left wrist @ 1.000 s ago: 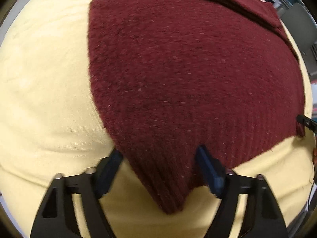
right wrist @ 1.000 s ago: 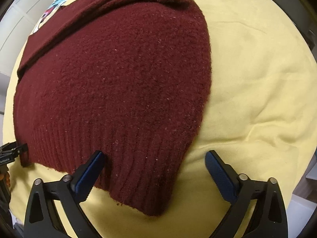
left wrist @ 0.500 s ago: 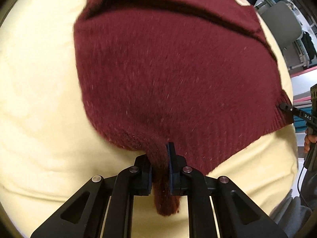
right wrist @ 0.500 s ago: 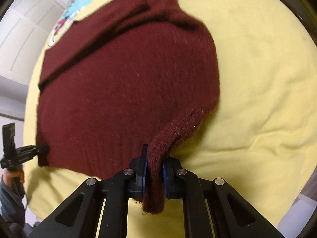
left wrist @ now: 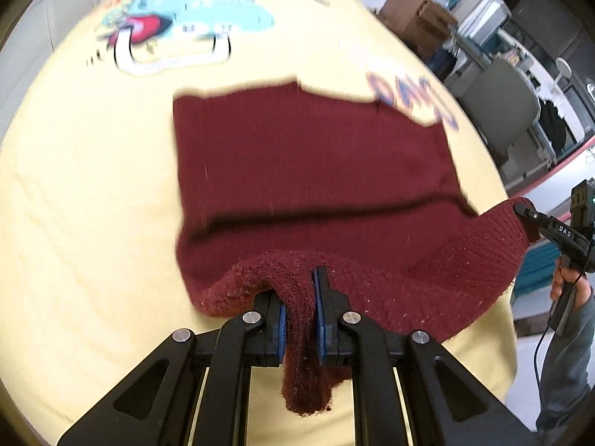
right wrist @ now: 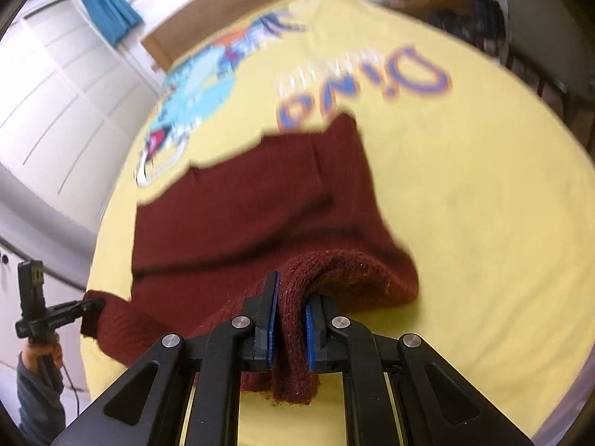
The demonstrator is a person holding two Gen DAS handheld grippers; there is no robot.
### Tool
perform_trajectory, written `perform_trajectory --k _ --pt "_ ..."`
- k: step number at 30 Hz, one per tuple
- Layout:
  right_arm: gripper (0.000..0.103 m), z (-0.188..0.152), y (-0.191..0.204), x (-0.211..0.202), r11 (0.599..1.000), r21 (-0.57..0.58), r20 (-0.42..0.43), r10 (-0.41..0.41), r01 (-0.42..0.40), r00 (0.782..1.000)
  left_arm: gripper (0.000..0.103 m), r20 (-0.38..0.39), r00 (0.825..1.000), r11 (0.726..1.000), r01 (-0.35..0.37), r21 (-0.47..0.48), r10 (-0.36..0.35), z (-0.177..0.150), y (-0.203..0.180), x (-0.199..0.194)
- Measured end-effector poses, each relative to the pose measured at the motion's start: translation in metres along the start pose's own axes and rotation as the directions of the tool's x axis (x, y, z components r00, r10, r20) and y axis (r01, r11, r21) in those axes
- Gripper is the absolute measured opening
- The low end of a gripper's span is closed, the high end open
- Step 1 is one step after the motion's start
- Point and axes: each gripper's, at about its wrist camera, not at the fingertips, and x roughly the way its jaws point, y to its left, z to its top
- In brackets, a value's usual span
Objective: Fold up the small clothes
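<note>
Both hand-held grippers — left, right — pinch the sweater's near hem, lifted off the yellow blanket; wide bare blanket around.

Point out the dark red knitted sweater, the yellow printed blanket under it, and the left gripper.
Dark red knitted sweater (left wrist: 312, 171): left wrist view, flat middle of the knit.
Yellow printed blanket (right wrist: 483, 223): right wrist view, bare yellow area right of the sweater.
Left gripper (left wrist: 299, 319): left wrist view, between its fingers, clamped on the hem.

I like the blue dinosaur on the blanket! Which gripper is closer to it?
Left. The left gripper holds the sweater hem straight below the dinosaur; the right gripper holds the hem farther sideways, opposite the big letters.
</note>
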Motion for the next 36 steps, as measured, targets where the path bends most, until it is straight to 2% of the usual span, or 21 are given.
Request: perform_trajectory --k 3,4,6,10,14,18,23,26,28,31,32,33,34,35,36 --pt "0.012 0.031 0.015 0.002 1.000 -0.028 0.059 -0.008 0.010 0.998 0.010 0.052 0.998 1.000 -0.023 0.005 0.023 0.030 -0.002 -0.005" --pt "0.012 0.043 0.018 0.002 0.999 -0.035 0.074 -0.015 0.017 0.997 0.010 0.062 0.998 0.999 -0.034 0.010 0.033 0.038 -0.019 0.005" --pt "0.012 0.065 0.025 0.012 0.999 -0.037 0.097 -0.027 0.031 0.995 0.010 0.085 0.995 0.998 -0.055 0.019 0.053 0.054 -0.010 0.004" --pt "0.012 0.100 0.031 0.034 0.997 -0.043 0.099 -0.065 0.069 0.993 0.010 0.115 0.990 0.997 -0.077 -0.022 0.079 0.084 0.020 0.006" --pt "0.012 0.122 0.027 0.067 0.995 -0.022 0.061 -0.091 0.093 0.994 0.010 0.092 0.988 0.991 -0.115 -0.071 0.122 0.110 0.040 0.033" --pt "0.012 0.131 0.020 0.105 0.991 -0.015 -0.006 -0.131 0.131 0.991 0.010 0.058 0.984 0.983 -0.160 -0.090 0.165 0.115 0.059 0.048" --pt "0.012 0.128 0.013 0.139 0.987 -0.022 -0.078 -0.159 0.157 0.984 0.010 0.036 0.978 0.969 -0.196 -0.149 0.204 0.107 0.077 0.073" --pt "0.014 0.127 0.010 0.150 0.987 -0.025 -0.104 -0.162 0.160 0.981 0.011 0.038 0.975 0.964 -0.210 -0.164 0.219 0.101 0.083 0.078" --pt "0.020 0.126 0.009 0.155 0.986 -0.032 -0.117 -0.165 0.162 0.979 0.012 0.034 0.972 0.961 -0.226 -0.158 0.234 0.098 0.082 0.078" --pt "0.039 0.127 0.011 0.159 0.983 -0.047 -0.123 -0.180 0.176 0.976 0.026 0.015 0.962 0.951 -0.266 -0.156 0.272 0.098 0.080 0.079" --pt "0.043 0.127 0.013 0.159 0.983 -0.052 -0.124 -0.184 0.179 0.975 0.040 0.014 0.962 0.951 -0.269 -0.156 0.274 0.098 0.080 0.078" --pt "0.054 0.128 0.014 0.160 0.982 -0.056 -0.124 -0.187 0.182 0.974 0.053 0.017 0.964 0.953 -0.260 -0.156 0.266 0.099 0.079 0.077" --pt "0.065 0.128 0.016 0.159 0.981 -0.059 -0.122 -0.189 0.183 0.974 0.060 0.021 0.964 0.953 -0.259 -0.159 0.266 0.099 0.077 0.075" --pt "0.070 0.129 0.017 0.158 0.981 -0.061 -0.113 -0.190 0.184 0.975 0.072 0.028 0.961 0.949 -0.269 -0.162 0.277 0.100 0.076 0.073" --pt "0.079 0.130 0.019 0.156 0.980 -0.064 -0.100 -0.193 0.187 0.976 0.081 0.040 0.957 0.947 -0.277 -0.163 0.287 0.101 0.073 0.069"
